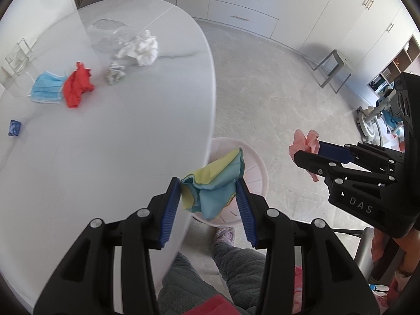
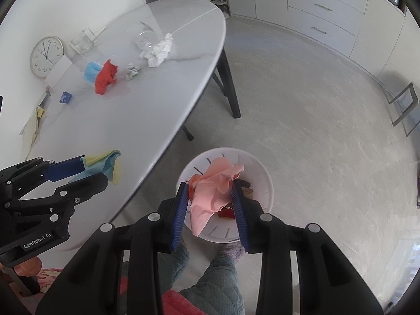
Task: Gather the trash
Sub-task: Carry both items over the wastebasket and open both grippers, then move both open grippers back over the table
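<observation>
My left gripper (image 1: pixel 210 197) is shut on a crumpled yellow and blue paper (image 1: pixel 214 183), held at the table's edge above the pink trash bin (image 1: pixel 258 173); it also shows in the right wrist view (image 2: pixel 105 165). My right gripper (image 2: pixel 210 204) is shut on a crumpled pink paper (image 2: pixel 210 191), held over the bin (image 2: pixel 262 181), which holds some scraps. On the white table (image 1: pixel 118 136) lie a blue face mask (image 1: pixel 47 86), red paper (image 1: pixel 77 85), a grey wad (image 1: pixel 114 74), white tissue (image 1: pixel 145 47) and a small blue wad (image 1: pixel 14 127).
A clear plastic container (image 1: pixel 109 32) lies behind the tissue. A clock (image 2: pixel 46 56) leans at the wall. The person's legs (image 1: pixel 236 265) are below the grippers. A stool (image 1: pixel 333 69) and drawers (image 1: pixel 244 8) stand across the floor.
</observation>
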{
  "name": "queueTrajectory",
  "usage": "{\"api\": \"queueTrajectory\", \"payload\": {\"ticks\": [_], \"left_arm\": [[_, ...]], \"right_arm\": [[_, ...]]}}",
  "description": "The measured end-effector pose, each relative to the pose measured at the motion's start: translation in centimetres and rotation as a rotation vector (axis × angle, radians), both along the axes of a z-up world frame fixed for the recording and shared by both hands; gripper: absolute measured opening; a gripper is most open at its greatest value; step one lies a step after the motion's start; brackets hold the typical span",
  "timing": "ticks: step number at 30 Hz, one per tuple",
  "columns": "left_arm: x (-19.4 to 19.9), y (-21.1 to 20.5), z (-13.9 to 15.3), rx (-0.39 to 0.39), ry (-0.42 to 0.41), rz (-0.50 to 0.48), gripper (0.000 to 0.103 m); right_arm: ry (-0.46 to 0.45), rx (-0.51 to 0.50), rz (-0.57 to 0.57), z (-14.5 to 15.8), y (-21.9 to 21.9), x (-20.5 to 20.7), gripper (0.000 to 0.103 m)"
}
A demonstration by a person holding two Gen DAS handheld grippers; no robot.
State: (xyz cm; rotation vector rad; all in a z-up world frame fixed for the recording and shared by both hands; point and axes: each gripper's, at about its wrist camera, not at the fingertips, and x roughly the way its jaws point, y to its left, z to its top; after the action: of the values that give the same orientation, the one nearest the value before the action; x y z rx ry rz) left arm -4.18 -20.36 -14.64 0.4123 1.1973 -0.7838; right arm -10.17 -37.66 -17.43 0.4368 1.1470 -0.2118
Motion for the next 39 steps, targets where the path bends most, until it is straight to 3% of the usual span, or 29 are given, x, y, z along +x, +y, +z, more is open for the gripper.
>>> {"api": "queueTrajectory", "payload": {"ticks": [15,18,20,23,35,37,39], "left_arm": [[-2.0,-3.4,-0.8,0.016,0.008,0.022,0.043],[-2.1,-3.6,-0.8,0.022,0.006,0.023,0.059],[-2.2,-3.6,-0.6,0.024,-0.012,0.026,0.077],[-2.2,-3.6,-0.4,0.028,-0.029,0.030,0.089],[-0.1,-1.8,-0.6,0.063,-0.021,0.109,0.094],[0.3,-1.2,-0.5,0.067,-0.018,0.124,0.094],[0.6,-0.7,-0.5,0.069,-0.016,0.135,0.094]], "right_arm": [[0.005,0.008,0.042,-0.9,-2.8,-1.3,0.036],[0.005,0.012,0.044,-0.9,-3.0,-1.3,0.036],[0.004,0.012,0.044,-0.9,-3.1,-1.3,0.036],[0.005,0.014,0.044,-0.9,-3.1,-1.2,0.036],[0.016,0.033,0.068,-1.3,-1.9,-0.1,0.037],[0.028,0.048,0.087,-1.6,-1.4,0.3,0.043],[0.057,0.048,0.106,-2.2,-0.5,0.8,0.066]]}}
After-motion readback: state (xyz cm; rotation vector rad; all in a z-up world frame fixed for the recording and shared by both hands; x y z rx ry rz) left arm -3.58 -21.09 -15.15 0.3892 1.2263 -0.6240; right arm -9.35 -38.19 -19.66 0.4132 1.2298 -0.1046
